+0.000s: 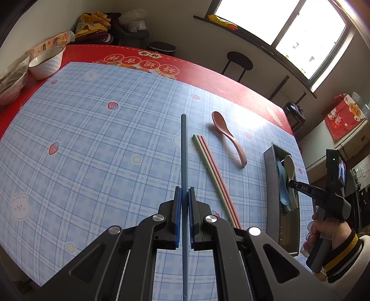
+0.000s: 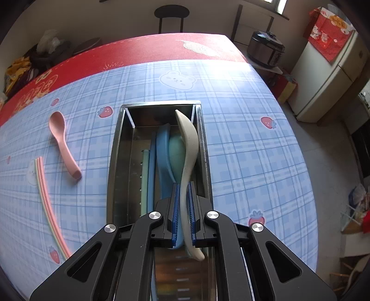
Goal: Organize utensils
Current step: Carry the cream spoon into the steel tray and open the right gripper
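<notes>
Left gripper (image 1: pixel 184 192) fills the foreground, blue pads pinching a blue chopstick (image 1: pixel 183 150) that runs straight out over the mat.

Around it: pink and green chopsticks (image 1: pixel 212 171) lie side by side just right of the blue one, pink spoon (image 1: pixel 227 141) beyond them on the mat, nothing else between them and the tray. Metal tray (image 2: pixel 115 148) sits at the mat's right side (long, narrow, steel). Inside: blue spoon (image 2: pixel 163 152), green spoon (image 2: pixel 177 148), plus a blue and a pale green chopstick (image 2: pixel 145 176) along the left wall.

Right gripper (image 2: pixel 183 189) is over the tray, jaws nearly together on the handle of a beige spoon (image 2: pixel 188 143); its bowl end leans on the tray's right wall, over the other spoons. Person's hand (image 1: pixel 320 228) in a striped cuff holds that gripper.

Surface: blue plaid mat (image 1: pixel 92 139) with strawberries and bears, over a red tablecloth (image 1: pixel 231 78). Two white bowls (image 1: pixel 46 62) far left corner. Round black stool (image 1: pixel 239 61) and bright window (image 1: pixel 277 20) behind the table.
</notes>
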